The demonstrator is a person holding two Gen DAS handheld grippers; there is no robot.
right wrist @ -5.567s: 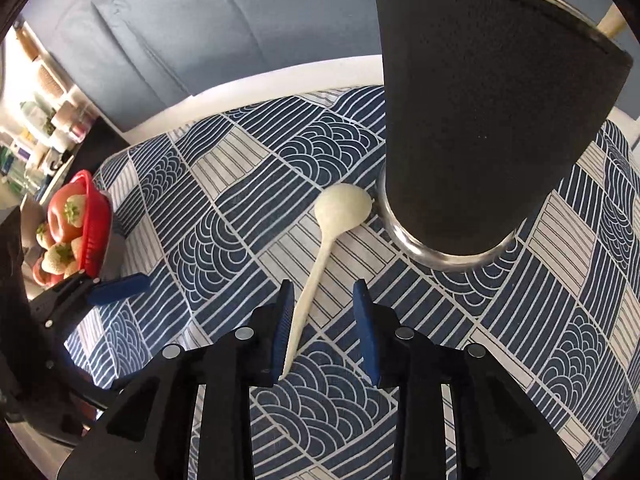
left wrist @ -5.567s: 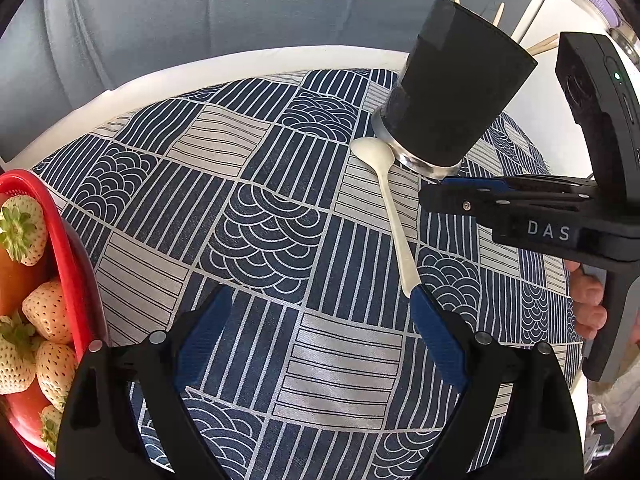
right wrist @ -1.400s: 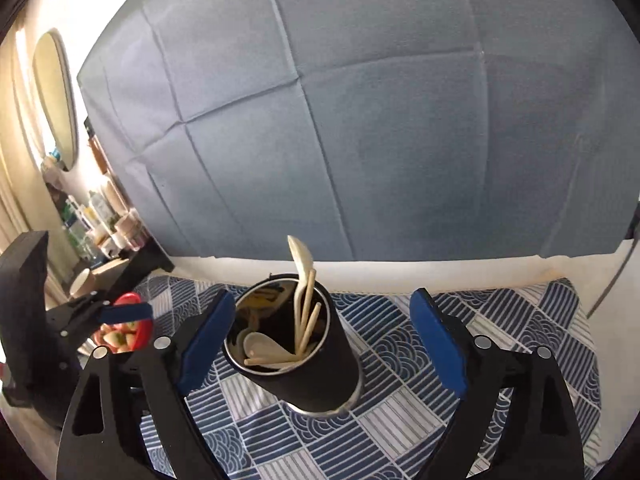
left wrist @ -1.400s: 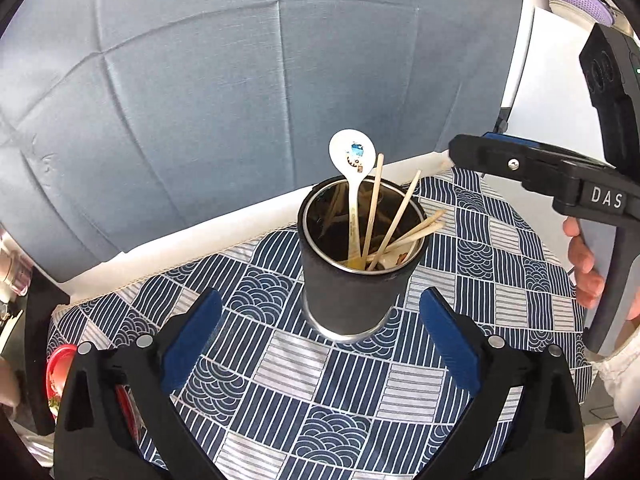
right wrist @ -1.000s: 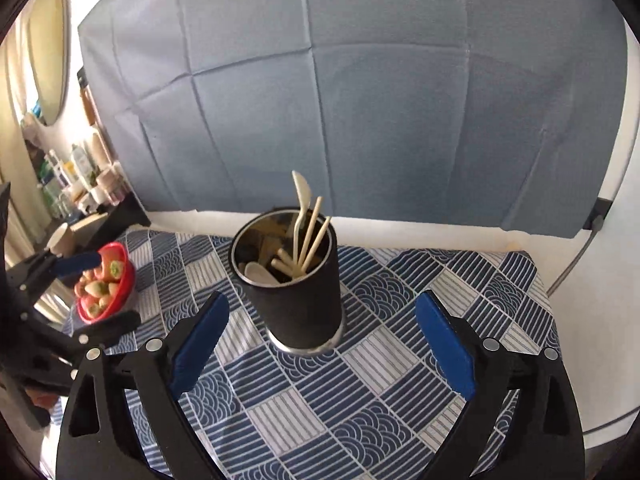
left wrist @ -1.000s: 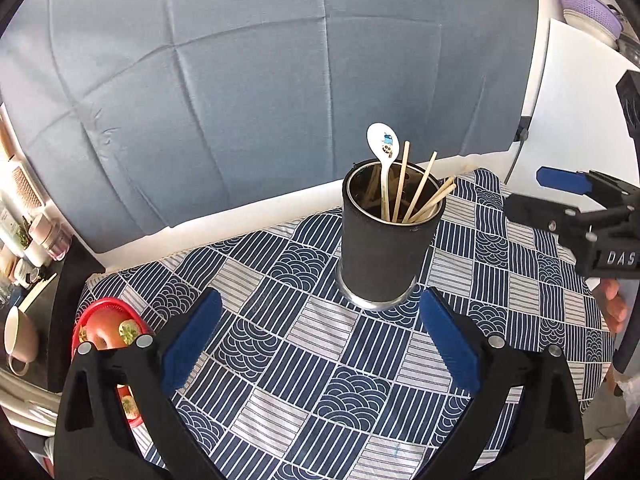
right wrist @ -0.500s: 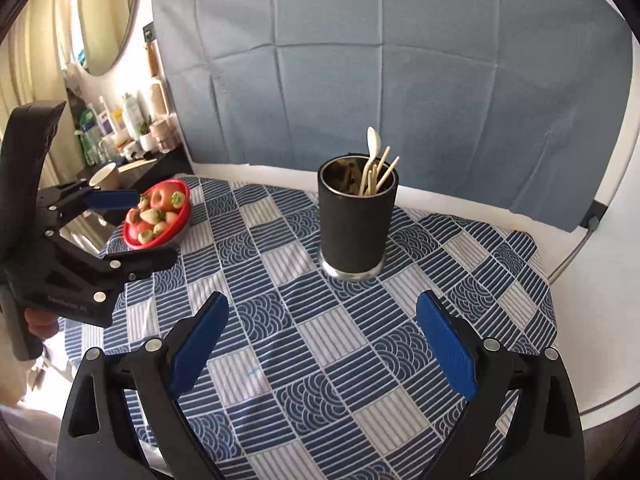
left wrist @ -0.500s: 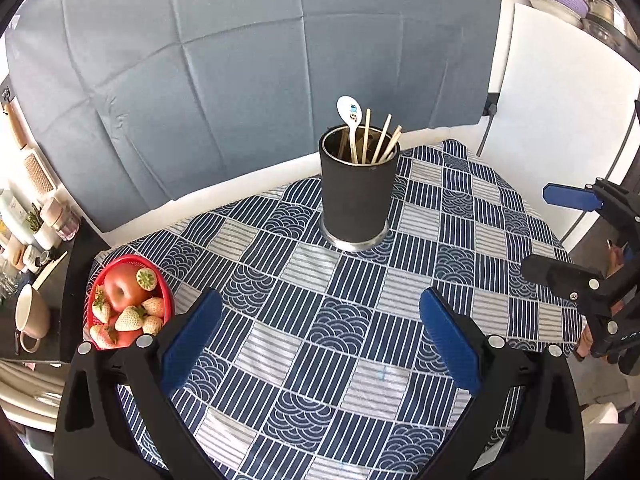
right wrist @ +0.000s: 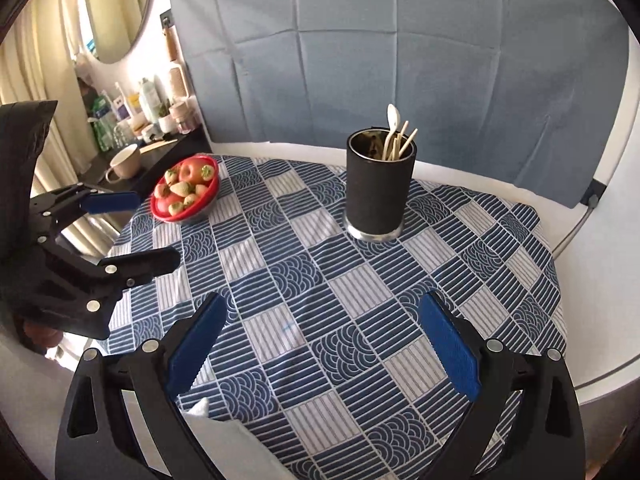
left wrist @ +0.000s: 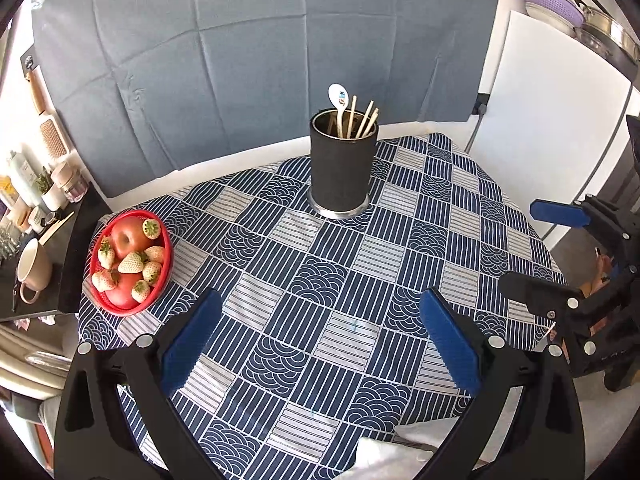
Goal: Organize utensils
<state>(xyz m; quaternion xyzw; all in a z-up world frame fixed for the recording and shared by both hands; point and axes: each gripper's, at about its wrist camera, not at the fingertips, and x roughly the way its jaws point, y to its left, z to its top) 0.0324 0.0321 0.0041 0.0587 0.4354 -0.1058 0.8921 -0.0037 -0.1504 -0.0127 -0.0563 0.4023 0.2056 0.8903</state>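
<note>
Both grippers, left gripper [left wrist: 320, 334] and right gripper [right wrist: 322, 334], gape empty (blue ribbed pads); matte black cylindrical holder [left wrist: 343, 168] keeps a glossy white spoon [left wrist: 339, 105].

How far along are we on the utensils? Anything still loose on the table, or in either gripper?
Looks finished. The white spoon and chopsticks stand in the black holder. In hand: nothing; the left gripper and right gripper are open and empty. Left: no utensil shows on the tablecloth; only the red fruit bowl sits there.

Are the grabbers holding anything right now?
No. The left gripper and right gripper are both open and empty. The spoon stands in the cup.
</note>
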